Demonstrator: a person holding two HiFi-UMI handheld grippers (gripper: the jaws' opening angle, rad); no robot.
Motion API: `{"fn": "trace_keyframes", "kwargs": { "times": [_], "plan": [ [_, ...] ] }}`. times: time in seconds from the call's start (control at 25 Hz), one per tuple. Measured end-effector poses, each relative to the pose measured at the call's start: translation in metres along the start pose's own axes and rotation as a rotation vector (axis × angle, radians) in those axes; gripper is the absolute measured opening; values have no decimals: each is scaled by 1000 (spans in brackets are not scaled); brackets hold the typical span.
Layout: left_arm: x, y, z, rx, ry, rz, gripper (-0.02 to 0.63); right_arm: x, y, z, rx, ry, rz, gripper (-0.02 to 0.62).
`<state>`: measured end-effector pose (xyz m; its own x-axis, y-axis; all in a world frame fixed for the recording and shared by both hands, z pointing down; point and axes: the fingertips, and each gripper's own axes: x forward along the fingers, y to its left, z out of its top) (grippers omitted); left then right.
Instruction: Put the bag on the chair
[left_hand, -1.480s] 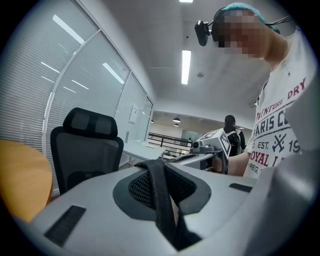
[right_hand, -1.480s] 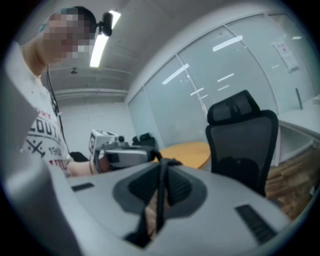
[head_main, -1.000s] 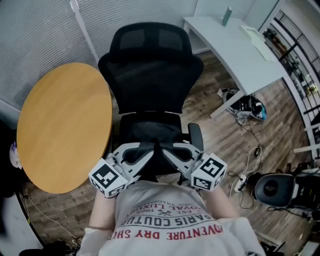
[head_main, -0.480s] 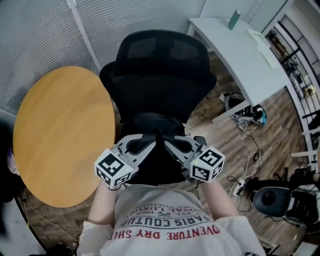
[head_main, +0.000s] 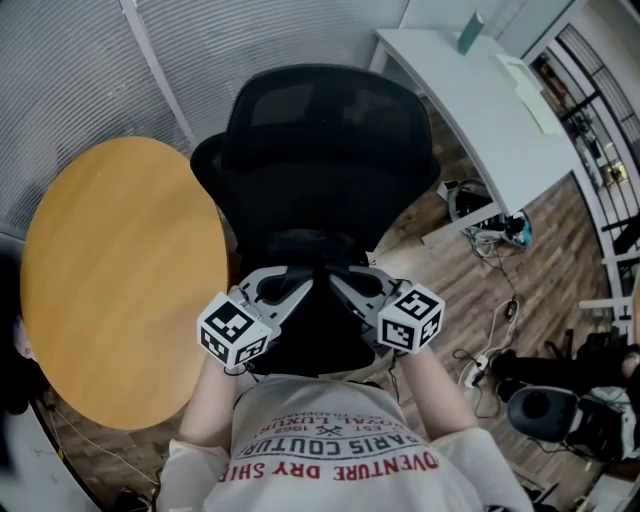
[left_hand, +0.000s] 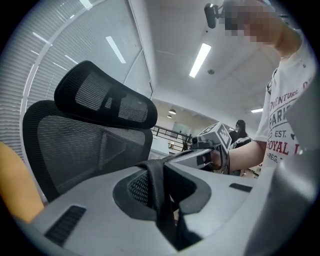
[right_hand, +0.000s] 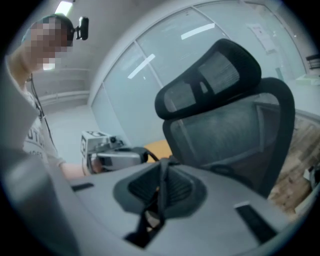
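Observation:
Both grippers hold a black bag (head_main: 320, 335) by its straps, just in front of my chest and over the seat of the black mesh office chair (head_main: 330, 150). My left gripper (head_main: 303, 286) is shut on a black strap (left_hand: 159, 192) that runs between its jaws. My right gripper (head_main: 337, 286) is shut on another strap (right_hand: 162, 186). The two tips nearly meet over the bag. The chair's backrest and headrest (left_hand: 100, 97) rise ahead of both jaws, headrest (right_hand: 210, 77) included. The black bag blends into the black seat, so whether it touches the seat I cannot tell.
A round wooden table (head_main: 115, 280) stands close at the chair's left. A white desk (head_main: 480, 90) sits at the back right, with cables (head_main: 490, 225) under it. A black device (head_main: 545, 410) and cords lie on the wood floor at the right. Blinds close the back.
Both grippers, with the bag, have moved forward toward the chair's backrest and come slightly closer together. The chair now looms larger in the head view.

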<state>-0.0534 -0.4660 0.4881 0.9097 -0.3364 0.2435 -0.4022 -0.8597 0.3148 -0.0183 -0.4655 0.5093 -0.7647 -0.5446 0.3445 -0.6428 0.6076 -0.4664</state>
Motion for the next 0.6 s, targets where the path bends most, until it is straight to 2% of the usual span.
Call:
{"fn": "trace_keyframes", "kwargs": {
  "times": [0.12, 0.36, 0.6],
  "plan": [
    [4, 9, -2, -29, -12, -4, 71, 1, -10, 1, 32, -14, -6, 49],
    [25, 13, -28, -91, 2, 28, 75, 5, -34, -11, 74, -25, -109, 51],
    [39, 23, -60, -148, 68, 53, 75, 15, -43, -41, 46, 69, -141, 52]
  ]
}}
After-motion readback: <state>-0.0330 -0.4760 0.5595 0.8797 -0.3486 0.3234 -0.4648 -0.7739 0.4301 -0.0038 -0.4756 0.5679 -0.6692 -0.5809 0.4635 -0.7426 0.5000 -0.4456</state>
